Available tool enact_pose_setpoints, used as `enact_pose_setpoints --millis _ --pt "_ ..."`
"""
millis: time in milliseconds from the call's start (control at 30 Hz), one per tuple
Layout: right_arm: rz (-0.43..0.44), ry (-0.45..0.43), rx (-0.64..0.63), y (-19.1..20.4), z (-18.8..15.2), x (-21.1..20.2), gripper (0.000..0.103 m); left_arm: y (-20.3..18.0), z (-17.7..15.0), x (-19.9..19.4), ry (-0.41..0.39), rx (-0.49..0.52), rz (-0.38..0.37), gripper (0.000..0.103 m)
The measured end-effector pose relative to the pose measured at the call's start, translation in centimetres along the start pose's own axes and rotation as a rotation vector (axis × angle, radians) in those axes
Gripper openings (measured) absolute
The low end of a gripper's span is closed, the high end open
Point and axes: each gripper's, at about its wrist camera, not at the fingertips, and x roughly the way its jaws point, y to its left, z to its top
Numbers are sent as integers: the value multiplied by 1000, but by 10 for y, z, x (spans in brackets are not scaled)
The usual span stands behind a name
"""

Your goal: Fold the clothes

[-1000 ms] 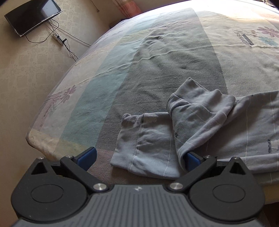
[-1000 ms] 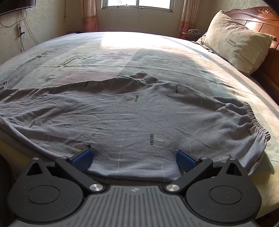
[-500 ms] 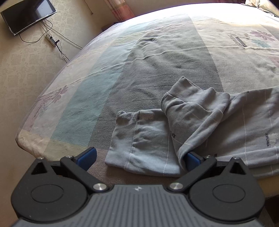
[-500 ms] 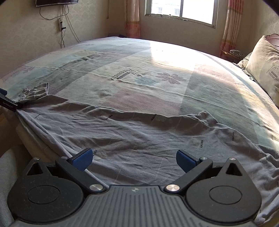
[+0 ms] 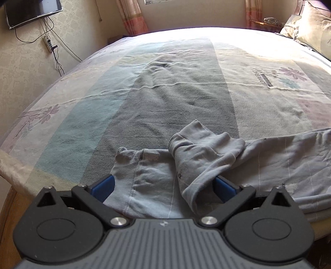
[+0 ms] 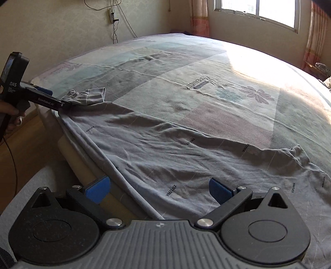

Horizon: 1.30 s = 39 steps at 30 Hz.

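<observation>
Grey long pants (image 6: 186, 149) with small printed logos lie stretched along the near edge of the bed (image 6: 206, 62). Their two cuffs (image 5: 144, 175) sit at the left end, and the upper leg's cuff (image 5: 202, 149) is folded back on itself. My left gripper (image 5: 163, 186) is open and straddles the cuff end, its right pad tucked under the folded leg's edge. From the right wrist view, that left gripper (image 6: 64, 104) appears at the cuffs, held by a hand (image 6: 10, 111). My right gripper (image 6: 159, 187) is open over the pants' near edge, holding nothing.
The patterned bedsheet (image 5: 165, 93) stretches far beyond the pants. A pillow (image 5: 310, 29) lies at the far right. A TV (image 5: 31, 11) and a power strip with cables (image 5: 48, 42) hang on the left wall. Wooden floor (image 6: 20, 144) lies below the bed edge.
The right gripper has swung left along the pants, so the left gripper and cuffs have come into its view. The left gripper has tilted up and closed in on the cuffs. Both stay open.
</observation>
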Motion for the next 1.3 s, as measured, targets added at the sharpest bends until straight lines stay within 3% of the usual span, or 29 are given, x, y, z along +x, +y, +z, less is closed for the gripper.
enact_pose_setpoints --millis 200,300,467,533,600,733,800,867,1100,1300 --pt "278 76 27 33 -5 25 103 -17 6 -13 -32 41 -70 101" --pt "374 83 24 40 -7 21 103 -31 8 -15 -43 69 -121 101" --pt "319 34 63 23 6 14 103 -62 11 -10 -42 155 -194 101" --pt "288 12 68 13 14 12 95 -71 10 -10 -42 184 -222 101" --pt "243 15 28 2 27 14 69 -76 7 -10 -39 204 -244 101" --pt "197 8 -70 -18 57 25 45 -77 1 -7 -32 218 -279 101" --pt "168 15 -148 -23 72 34 27 -76 -2 -5 -20 213 -293 101" --pt "140 36 -233 -27 83 48 18 -74 -6 -1 -5 209 -302 101" --pt "137 144 -363 -40 87 94 18 -72 -13 9 29 186 -321 101" --pt "155 152 -419 -43 83 103 21 -71 -15 11 30 177 -340 101"
